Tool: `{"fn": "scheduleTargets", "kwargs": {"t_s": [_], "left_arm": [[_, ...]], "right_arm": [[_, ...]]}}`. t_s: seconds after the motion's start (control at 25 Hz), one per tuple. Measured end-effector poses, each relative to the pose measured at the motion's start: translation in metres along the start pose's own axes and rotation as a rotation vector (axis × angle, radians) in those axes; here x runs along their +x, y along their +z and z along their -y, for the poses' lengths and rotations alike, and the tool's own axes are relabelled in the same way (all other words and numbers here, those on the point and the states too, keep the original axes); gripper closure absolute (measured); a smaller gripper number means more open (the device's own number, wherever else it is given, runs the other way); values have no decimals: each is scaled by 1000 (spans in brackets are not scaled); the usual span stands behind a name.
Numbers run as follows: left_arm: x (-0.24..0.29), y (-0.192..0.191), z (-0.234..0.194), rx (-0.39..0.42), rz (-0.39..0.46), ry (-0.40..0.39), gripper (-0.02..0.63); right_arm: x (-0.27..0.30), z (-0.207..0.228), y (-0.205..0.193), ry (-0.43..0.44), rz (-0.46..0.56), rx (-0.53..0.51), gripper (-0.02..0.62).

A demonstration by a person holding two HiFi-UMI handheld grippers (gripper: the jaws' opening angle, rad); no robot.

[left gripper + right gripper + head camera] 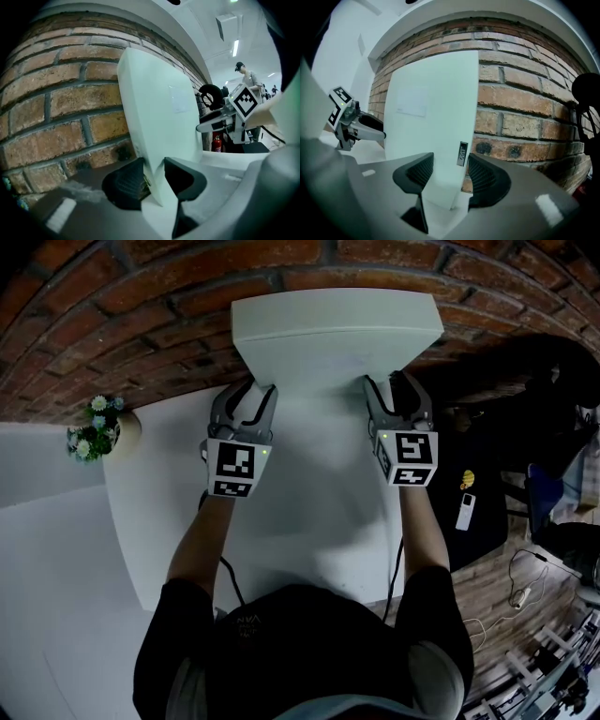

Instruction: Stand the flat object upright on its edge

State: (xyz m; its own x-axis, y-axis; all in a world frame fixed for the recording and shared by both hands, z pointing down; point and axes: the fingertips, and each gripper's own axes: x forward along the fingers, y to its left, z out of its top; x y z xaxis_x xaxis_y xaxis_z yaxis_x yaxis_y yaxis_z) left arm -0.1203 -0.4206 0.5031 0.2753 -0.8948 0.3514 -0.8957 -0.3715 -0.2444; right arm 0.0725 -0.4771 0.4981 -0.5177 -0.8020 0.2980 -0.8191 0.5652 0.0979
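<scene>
- Standing on edge on the white table (319,521), the white slab (337,334) rises broad face toward the person, just in front of the brick wall (141,296).
- Whether its back touches the wall cannot be told.
- The left gripper (253,395) holds the slab's lower left corner; in the left gripper view its jaws (154,180) are pinched on the slab (159,122), one ribbed pad on the narrow side, the other on the face.
- The right gripper (394,390) holds the lower right corner; in the right gripper view its jaws (450,176) are clamped across the slab (436,122), with a small dark port on the slab's side just by the right pad.
- Both grippers point slightly downward toward the wall, and their marker cubes face the head camera.
- Each gripper view shows the other gripper across the slab's face.
- A small posy of flowers (94,427) sits at the table's left corner by the wall, well apart from the slab.
- A small white device (466,510) lies on a dark surface to the right of the table.
</scene>
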Motion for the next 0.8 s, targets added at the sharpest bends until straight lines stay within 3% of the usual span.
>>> {"fn": "scheduleTargets", "kwargs": {"t_s": [0.8], "left_arm": [[6,0,7,-64,26,11,462]], "right_arm": [[3,11,0,-12,28,-20,357]]}}
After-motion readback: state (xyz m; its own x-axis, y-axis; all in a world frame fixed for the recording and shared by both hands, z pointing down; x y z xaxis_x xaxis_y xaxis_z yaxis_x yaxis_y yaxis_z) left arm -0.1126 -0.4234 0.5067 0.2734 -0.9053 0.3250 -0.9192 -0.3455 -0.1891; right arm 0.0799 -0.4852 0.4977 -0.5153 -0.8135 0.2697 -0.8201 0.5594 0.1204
